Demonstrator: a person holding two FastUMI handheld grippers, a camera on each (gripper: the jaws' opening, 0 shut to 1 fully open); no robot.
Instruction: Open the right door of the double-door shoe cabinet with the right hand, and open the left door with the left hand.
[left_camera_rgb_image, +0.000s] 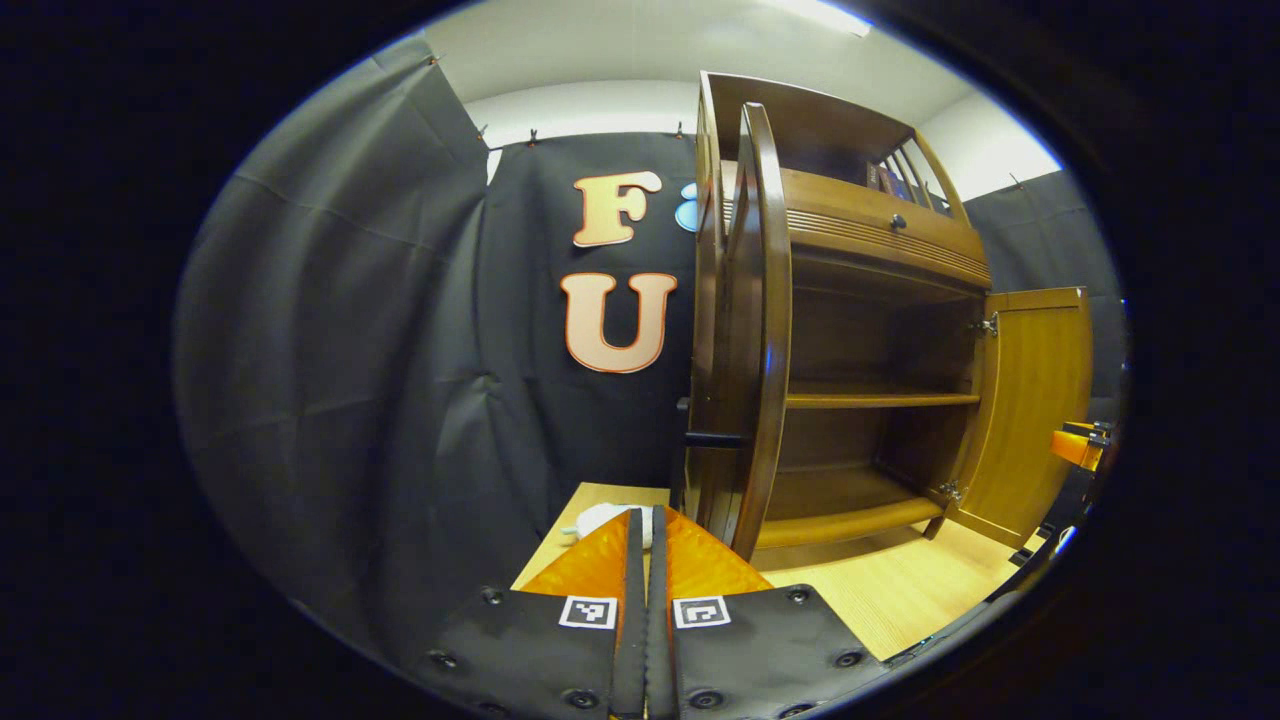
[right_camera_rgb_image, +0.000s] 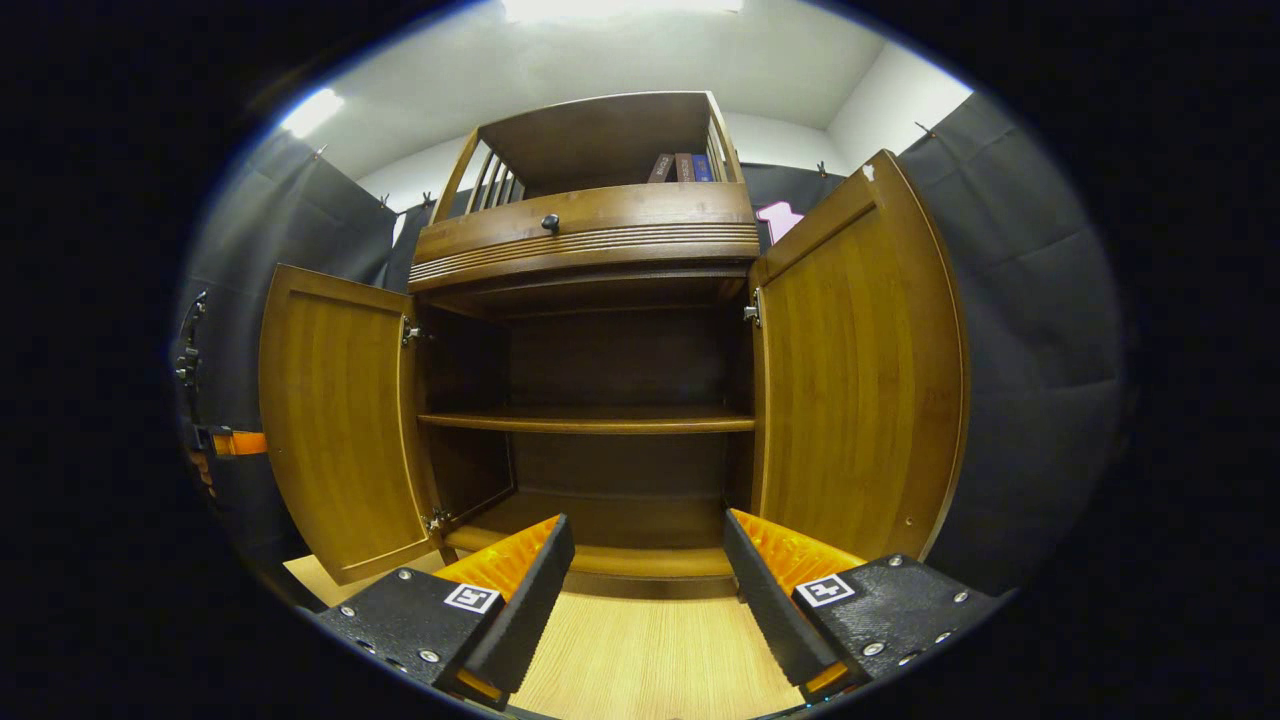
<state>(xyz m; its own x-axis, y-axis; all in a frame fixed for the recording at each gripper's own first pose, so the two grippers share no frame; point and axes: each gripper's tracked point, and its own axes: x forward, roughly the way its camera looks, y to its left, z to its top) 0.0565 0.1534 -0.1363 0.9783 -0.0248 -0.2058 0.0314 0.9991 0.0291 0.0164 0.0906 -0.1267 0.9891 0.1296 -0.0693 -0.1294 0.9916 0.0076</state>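
Note:
The wooden shoe cabinet stands in front of me with both doors swung wide. Its left door and right door leave two bare shelves showing. My right gripper is open, low in front of the cabinet's floor, holding nothing. In the left gripper view the left door is seen edge-on, with a dark handle on its outer face. My left gripper is shut just left of that edge, with nothing between its fingers. The right door stands open farther off.
The cabinet stands on a light wooden tabletop. A drawer with a dark knob and a top shelf with books sit above the doors. A small white object lies on the table behind my left fingers. Black cloth walls surround it.

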